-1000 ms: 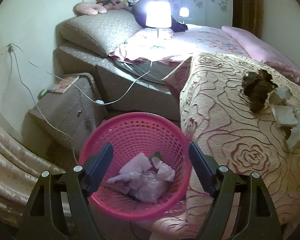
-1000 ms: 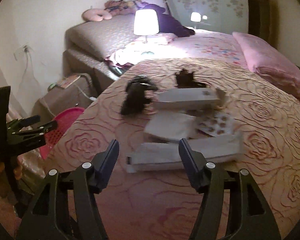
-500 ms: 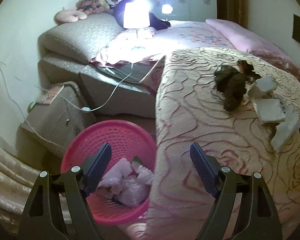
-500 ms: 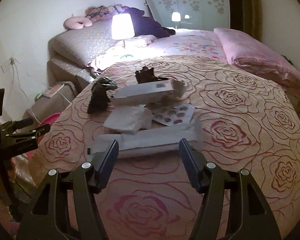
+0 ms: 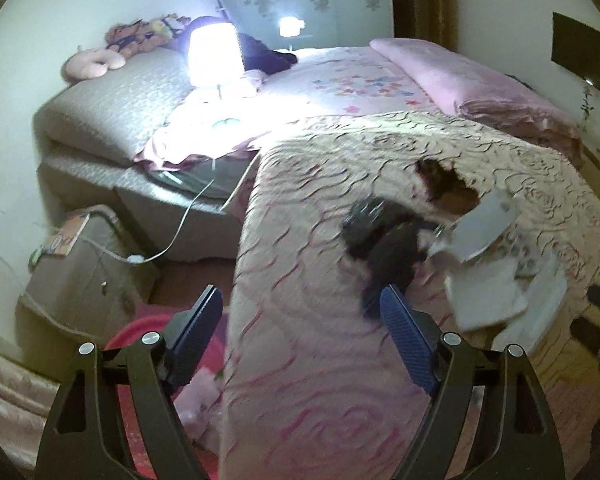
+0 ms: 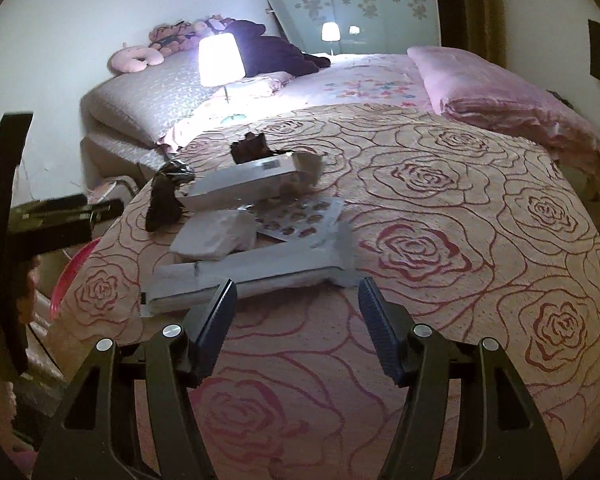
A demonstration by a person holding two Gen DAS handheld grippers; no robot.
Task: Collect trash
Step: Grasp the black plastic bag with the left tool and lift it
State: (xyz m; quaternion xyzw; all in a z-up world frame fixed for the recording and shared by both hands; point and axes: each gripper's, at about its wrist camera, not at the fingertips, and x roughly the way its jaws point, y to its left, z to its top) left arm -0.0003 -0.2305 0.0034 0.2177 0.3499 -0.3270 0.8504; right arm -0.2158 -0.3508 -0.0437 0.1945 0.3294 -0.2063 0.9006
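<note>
Currently, the left gripper [image 5: 300,332] is hovering with jaws spread and nothing between them, over the edge of the bed [image 5: 300,380], beside the pink basket [image 5: 140,332] on the floor. The right gripper [image 6: 296,320] is also standing spread and empty, just short of the long white packet [image 6: 252,272]. Trash is lying clustered on the rose-patterned bedspread [image 6: 460,240]: a white box [image 6: 252,184], a crumpled white bag [image 6: 216,236], a dark wrapper [image 6: 164,200]. A lamp [image 6: 220,60] is glowing behind.
</note>
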